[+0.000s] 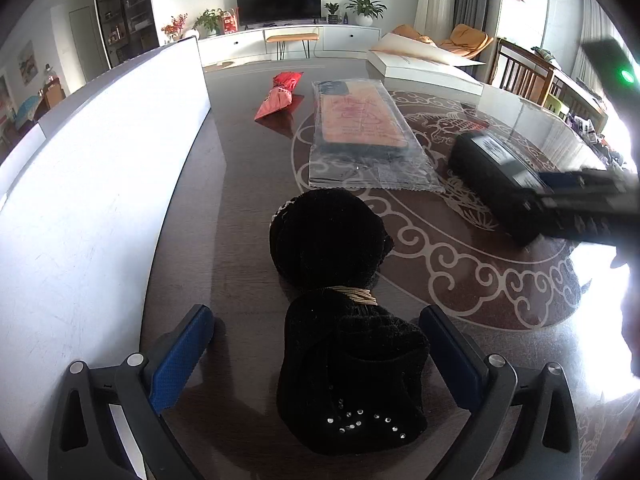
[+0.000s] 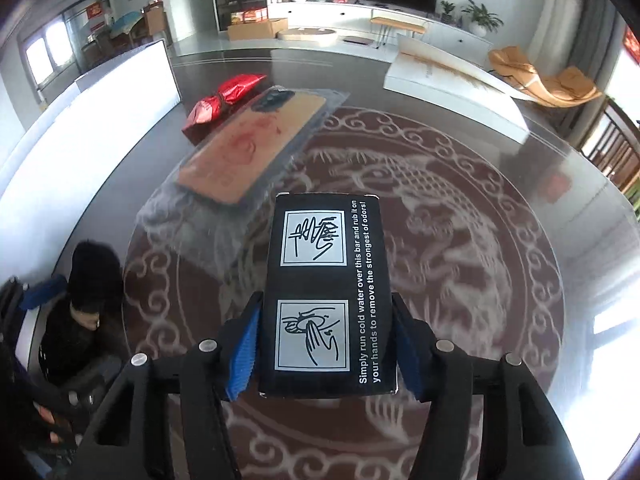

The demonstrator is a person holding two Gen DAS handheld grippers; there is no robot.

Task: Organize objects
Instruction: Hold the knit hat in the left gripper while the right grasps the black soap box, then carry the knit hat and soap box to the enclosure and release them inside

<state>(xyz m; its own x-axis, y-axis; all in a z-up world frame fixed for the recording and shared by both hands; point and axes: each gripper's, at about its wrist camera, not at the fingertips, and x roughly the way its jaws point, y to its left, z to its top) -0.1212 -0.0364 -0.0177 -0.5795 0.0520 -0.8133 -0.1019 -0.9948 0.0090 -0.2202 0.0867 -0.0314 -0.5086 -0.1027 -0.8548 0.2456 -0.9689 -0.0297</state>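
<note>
My right gripper is shut on a black box printed with hand-washing pictures and white text, held above the table; the box also shows in the left wrist view. My left gripper is open, its blue pads on either side of a black knitted bundle tied with a tan band; the bundle lies on the table and also shows in the right wrist view. A phone case in a clear bag and a red foil packet lie farther back.
The glass table has a fish-and-cloud pattern. A tall white board stands along the left edge. A white box with a raised lid sits at the far right. Chairs stand beyond the right edge.
</note>
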